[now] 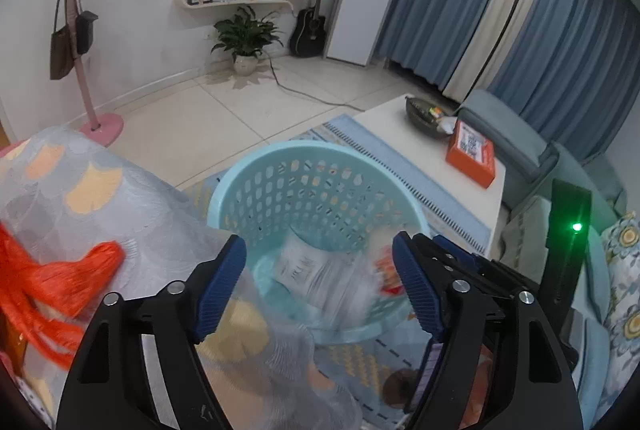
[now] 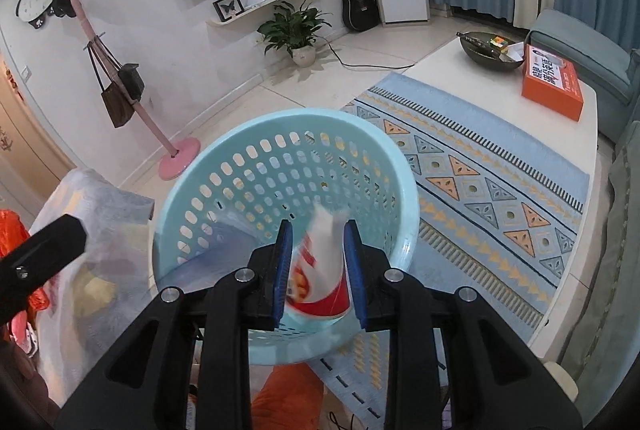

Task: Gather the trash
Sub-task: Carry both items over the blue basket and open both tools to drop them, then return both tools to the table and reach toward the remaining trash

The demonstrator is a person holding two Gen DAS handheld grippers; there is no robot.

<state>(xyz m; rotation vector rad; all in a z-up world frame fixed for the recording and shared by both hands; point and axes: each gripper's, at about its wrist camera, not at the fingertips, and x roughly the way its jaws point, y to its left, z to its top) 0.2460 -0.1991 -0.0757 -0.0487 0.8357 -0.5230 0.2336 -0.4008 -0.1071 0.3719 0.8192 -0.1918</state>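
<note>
Our right gripper (image 2: 316, 270) clenches a red-and-white paper wrapper (image 2: 320, 270) above the perforated pale-blue plastic basket (image 2: 224, 165), ready to drop it; our left gripper (image 1: 320, 286) hangs released.

blurred papers (image 1: 320, 274) in basket (image 1: 280, 157), blurred wrapper (image 2: 320, 270)

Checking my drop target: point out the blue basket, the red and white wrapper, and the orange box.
blue basket (image 2: 280, 165), right wrist view, perforated inner wall.
red and white wrapper (image 2: 320, 286), right wrist view, printed middle between the fingers.
orange box (image 2: 554, 85), right wrist view, top face.
</note>
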